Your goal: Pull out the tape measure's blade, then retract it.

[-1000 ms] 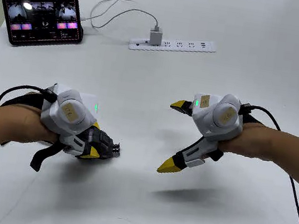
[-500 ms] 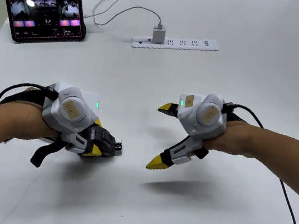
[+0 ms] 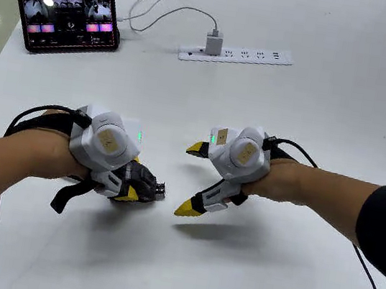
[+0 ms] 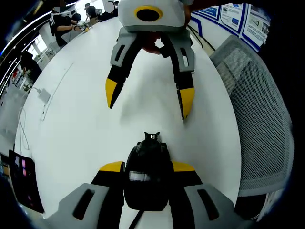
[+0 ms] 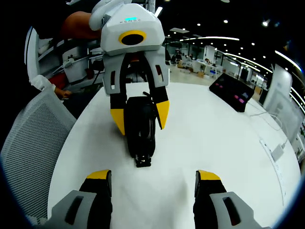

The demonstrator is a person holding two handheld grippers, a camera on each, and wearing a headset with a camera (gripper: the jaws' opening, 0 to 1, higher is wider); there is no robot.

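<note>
While your left tool (image 4: pixel 147 166) clamps the hard black tape measure (image 4: pixel 148 188), pinch its three-o'clock hook (image 5: pixel 143 161) (thin, likely slick) with your wide-apart right tool (image 3: pixel 189 178).

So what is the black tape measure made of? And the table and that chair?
The tape measure looks like black plastic, maybe rubbery: dull, with soft highlights. The table seems smooth white laminate, since it shows faint reflections. The chair back looks like grey mesh fabric: a fine grid shows.
</note>
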